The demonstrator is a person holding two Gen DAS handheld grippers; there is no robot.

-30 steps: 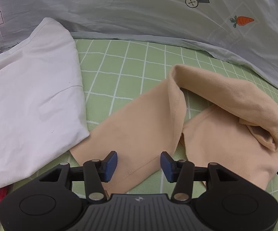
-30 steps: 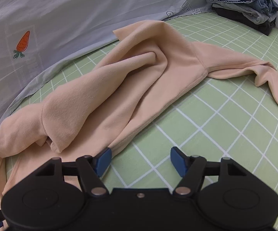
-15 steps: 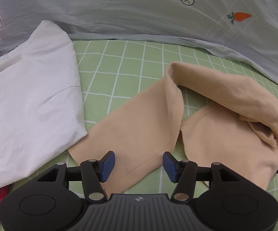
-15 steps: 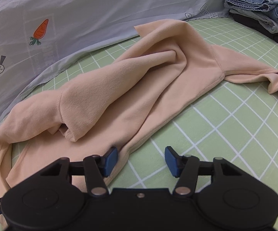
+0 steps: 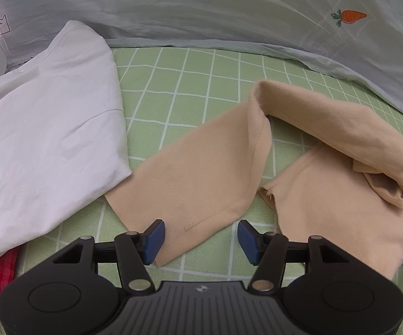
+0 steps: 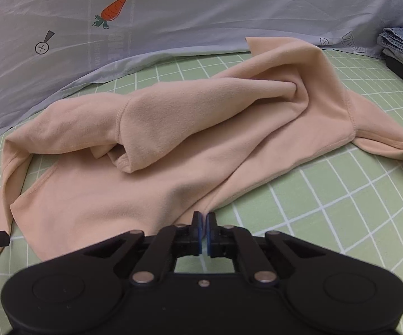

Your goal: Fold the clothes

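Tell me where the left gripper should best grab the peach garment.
Probably the hemmed corner of the peach garment, approached from above and the near side: it lies flat and single-layered between the open left gripper pads, clear of the white garment.

both wrist views look steeply down, close over the bed, sharing the peach garment.
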